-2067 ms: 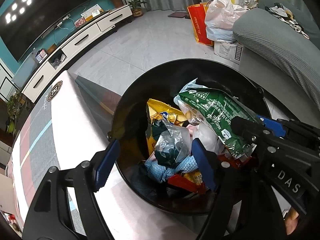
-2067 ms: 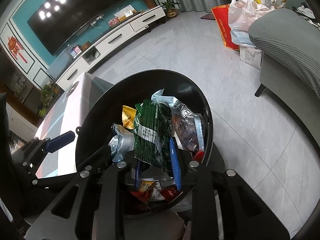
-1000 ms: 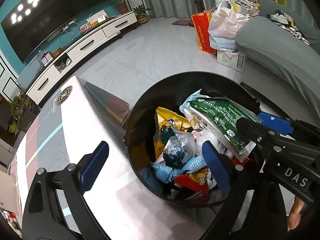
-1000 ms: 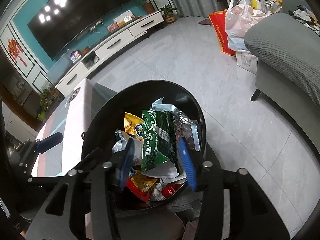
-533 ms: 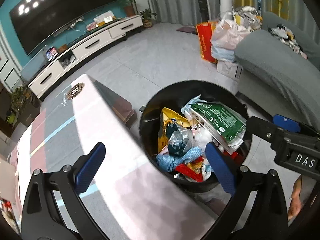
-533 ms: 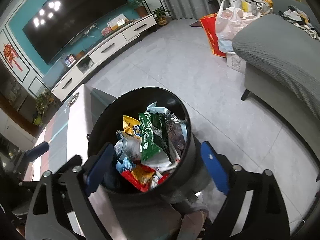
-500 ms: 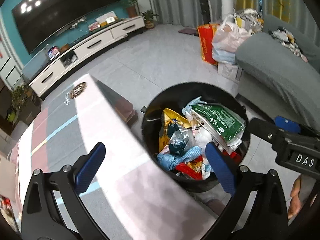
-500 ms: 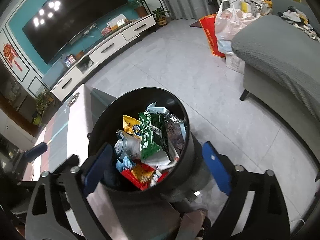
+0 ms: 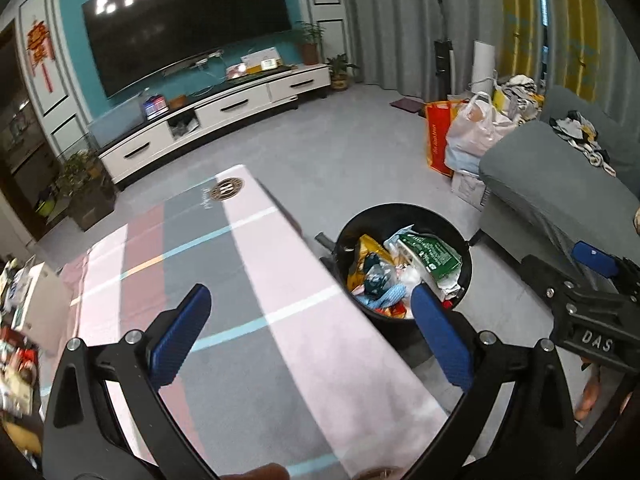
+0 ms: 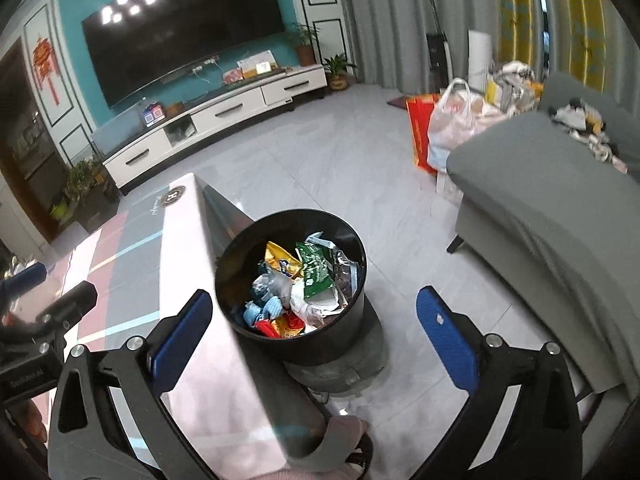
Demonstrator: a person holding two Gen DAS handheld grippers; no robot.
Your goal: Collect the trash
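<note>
Since a moment ago we have pulled both tools up and back: the black bin (image 10: 291, 280), which filled each view then, now sits small and well below us. The right tongs (image 10: 308, 332), closed on the green packet (image 10: 316, 270) two seconds ago, now stand fully apart with nothing between the blue pads; the packet lies in the bin on top of the other wrappers, at about 1 o'clock of the heap. The left tongs (image 9: 310, 334) are likewise spread wide and empty.

From the left wrist the bin (image 9: 404, 216) lies at 4 o'clock of the striped pink-and-grey tabletop (image 9: 248, 280), just beside its long edge. The grey sofa (image 10: 552, 216) stands at 3 o'clock of the bin, well apart from it; a white plastic bag (image 10: 460, 120) and a red bag (image 10: 418, 132) sit near its far end at 1 o'clock. The television (image 10: 180, 28) hangs above a white cabinet (image 10: 216, 120) at 11 o'clock.

The tabletop corner covers the bin's left side in the right wrist view. What the bin rests on, perhaps a round grey base, is hard to make out. Both views blur at their edges.
</note>
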